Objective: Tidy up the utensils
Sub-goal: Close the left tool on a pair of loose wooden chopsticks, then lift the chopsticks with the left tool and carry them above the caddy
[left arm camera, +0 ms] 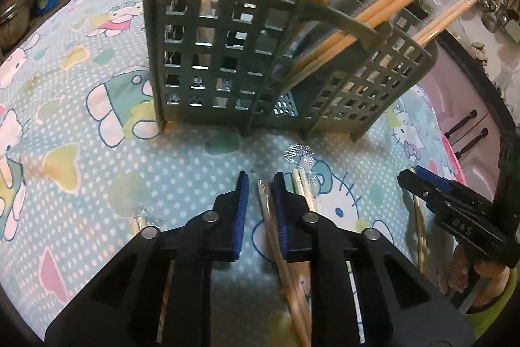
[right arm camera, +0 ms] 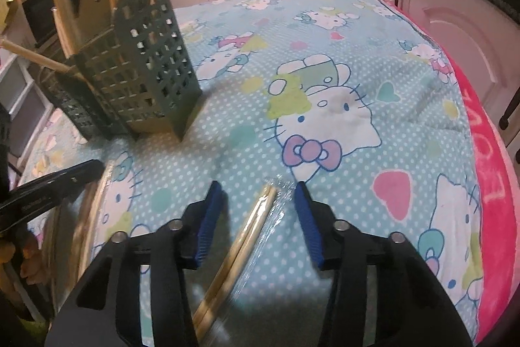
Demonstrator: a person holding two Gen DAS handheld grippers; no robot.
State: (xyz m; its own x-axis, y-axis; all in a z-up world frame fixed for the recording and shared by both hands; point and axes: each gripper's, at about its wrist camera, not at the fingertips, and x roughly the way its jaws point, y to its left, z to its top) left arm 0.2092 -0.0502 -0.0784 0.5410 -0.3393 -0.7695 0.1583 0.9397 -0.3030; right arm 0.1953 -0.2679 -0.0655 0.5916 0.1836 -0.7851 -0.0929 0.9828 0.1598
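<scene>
Left tool (left arm camera: 260,181), bottom centre of its view: jaws nearly together, a wrapped chopstick pair (left arm camera: 276,236) against the right pad; grip unclear. Right tool (right arm camera: 259,189), bottom centre: jaws half spread, straddling another wrapped pair (right arm camera: 247,236) untouched on the patterned surface (right arm camera: 325,54). Green utensil holder (left arm camera: 227,54), upper centre, holds chopsticks.

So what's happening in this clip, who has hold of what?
A person works two handheld grippers over a cartoon-print cloth. The left gripper has nearly closed around a plastic-wrapped chopstick pair. The right gripper straddles another wrapped pair, pads not touching it. A green slotted utensil holder already holds several chopsticks.
</scene>
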